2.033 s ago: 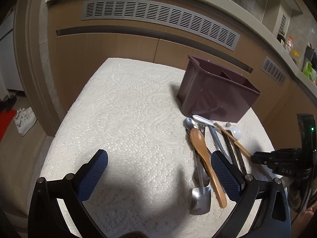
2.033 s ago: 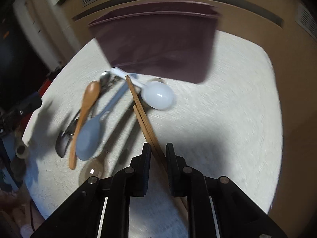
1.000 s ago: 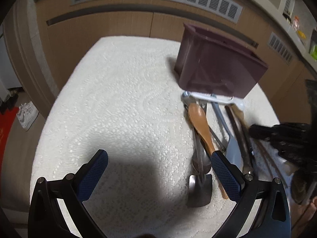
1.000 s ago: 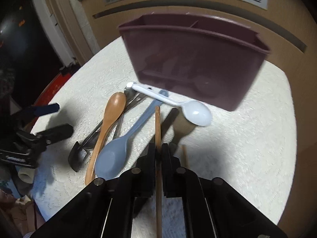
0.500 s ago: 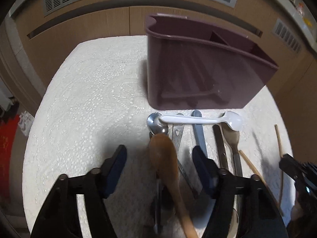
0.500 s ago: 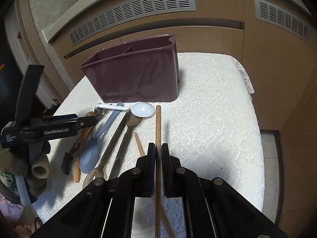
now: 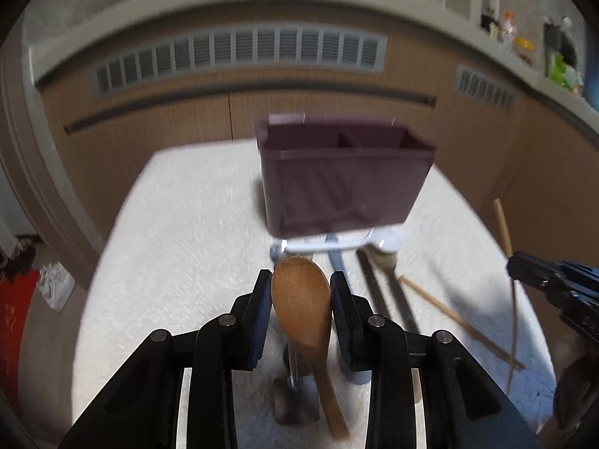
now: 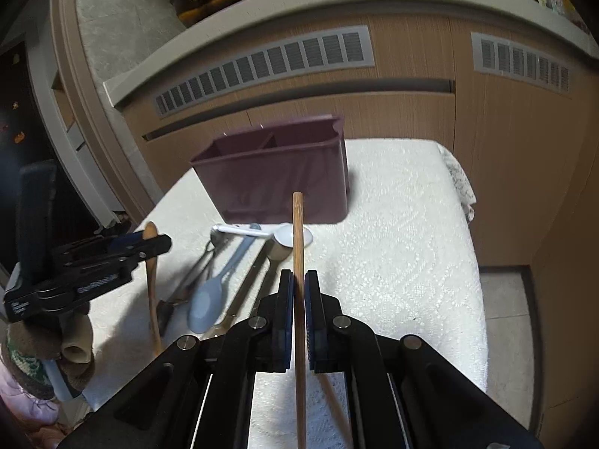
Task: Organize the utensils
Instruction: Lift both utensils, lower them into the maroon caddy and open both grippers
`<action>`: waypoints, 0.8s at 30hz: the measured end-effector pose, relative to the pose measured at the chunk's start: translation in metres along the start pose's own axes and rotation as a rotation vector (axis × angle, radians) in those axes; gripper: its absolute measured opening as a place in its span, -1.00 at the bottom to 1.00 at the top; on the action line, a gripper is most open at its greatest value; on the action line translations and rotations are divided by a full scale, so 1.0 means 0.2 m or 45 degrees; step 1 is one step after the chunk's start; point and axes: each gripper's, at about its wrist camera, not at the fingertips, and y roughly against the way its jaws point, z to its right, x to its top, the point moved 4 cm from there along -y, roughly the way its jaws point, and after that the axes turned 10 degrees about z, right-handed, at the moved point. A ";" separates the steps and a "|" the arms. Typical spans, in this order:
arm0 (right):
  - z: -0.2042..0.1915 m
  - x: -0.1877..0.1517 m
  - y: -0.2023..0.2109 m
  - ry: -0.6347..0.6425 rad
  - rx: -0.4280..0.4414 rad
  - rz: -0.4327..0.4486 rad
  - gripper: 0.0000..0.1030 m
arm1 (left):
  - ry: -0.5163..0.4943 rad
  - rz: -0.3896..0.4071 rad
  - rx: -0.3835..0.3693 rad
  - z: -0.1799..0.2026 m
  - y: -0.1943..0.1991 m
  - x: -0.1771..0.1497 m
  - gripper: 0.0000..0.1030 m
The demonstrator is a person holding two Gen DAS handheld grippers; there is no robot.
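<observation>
Closing left gripper (image 7: 300, 288) around wooden spoon (image 7: 302, 301) bowl, apparently gripped, right gripper (image 8: 298, 287) clamped on chopstick (image 8: 298, 247), maroon caddy (image 8: 277, 179) ahead of both.

Black hand-held gripper (image 7: 301, 280), blue pads (image 7: 262, 310)

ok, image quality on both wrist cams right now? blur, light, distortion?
Left wrist: motion blur smears the maroon caddy and vents; wooden spoon between the closing fingers fairly sharp. Right wrist: sharper, chopstick crisp; hard shadows on the white cloth. Both: fisheye bends the cabinets, dark corners.
</observation>
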 end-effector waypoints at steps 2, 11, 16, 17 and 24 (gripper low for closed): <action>-0.02 0.03 0.04 0.007 -0.002 0.023 -0.89 | -0.011 0.071 -0.018 0.01 0.08 0.06 -0.38; -0.17 0.53 0.23 0.104 -0.011 0.301 -0.89 | -0.044 0.381 -0.104 0.01 0.31 0.66 -0.38; -0.25 0.98 0.19 0.210 -0.059 0.438 -0.89 | -0.079 0.554 -0.094 -0.03 0.28 1.05 -0.38; -0.26 1.04 0.15 0.218 -0.066 0.442 -0.89 | -0.072 0.570 -0.097 -0.05 0.25 1.10 -0.38; -0.22 1.09 -0.14 0.223 -0.084 0.336 -0.89 | -0.036 0.494 -0.122 -0.13 -0.09 1.14 -0.38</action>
